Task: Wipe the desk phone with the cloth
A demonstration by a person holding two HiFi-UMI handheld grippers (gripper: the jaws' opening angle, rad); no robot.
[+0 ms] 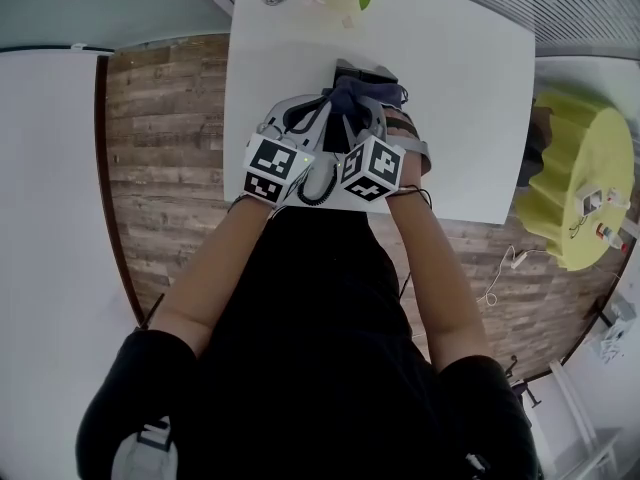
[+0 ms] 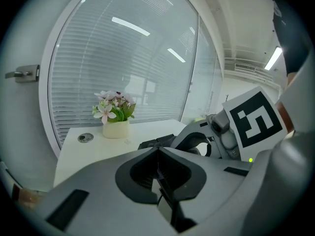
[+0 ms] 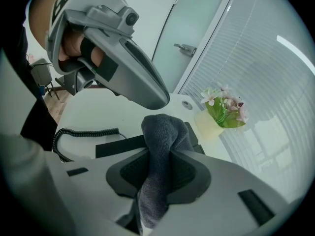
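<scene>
White table (image 1: 470, 88), black desk phone (image 1: 368, 74) at its near middle, under both grippers.
The left gripper (image 2: 158, 154) is pressed together and empty. The right gripper (image 3: 161, 156) pinches a dark grey, bunched terry cloth (image 3: 158, 136) above the phone. Only the right gripper view shows the coiled cord (image 3: 78, 133) plainly.

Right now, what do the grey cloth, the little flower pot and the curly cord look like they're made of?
The cloth looks like soft terry or microfibre: fuzzy matte nap, limp folds. The flower pot seems to be ceramic or plastic, smooth and cream; I can't tell which. The cord looks like black rubbery plastic, tightly coiled.
</scene>
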